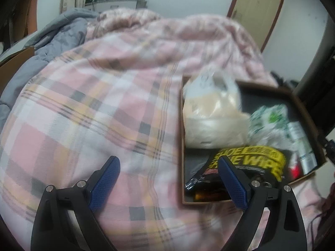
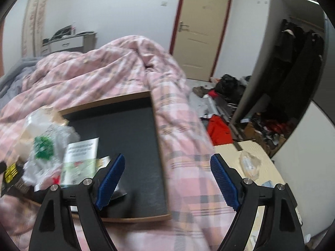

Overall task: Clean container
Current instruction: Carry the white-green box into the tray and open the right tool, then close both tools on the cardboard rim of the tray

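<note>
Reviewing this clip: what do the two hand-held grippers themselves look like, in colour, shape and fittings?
Both look alike. The left hand-held gripper and the right hand-held gripper each have two black, curved plastic arms with triangular cut-outs, round silver pivot bolts at the joints, and flat blue finger pads with a fine dotted texture. No cables, markings, hands or sleeves show in either view.

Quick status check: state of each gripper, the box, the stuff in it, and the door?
left gripper: open, nothing between the pads
right gripper: open, empty
cardboard box: lying open on the plaid quilt, far half bare
shoe wipes pack: lying in the box, near end
cream bag: inside the box, slumped
green-printed plastic bag: crumpled in the box
door: closed
</note>
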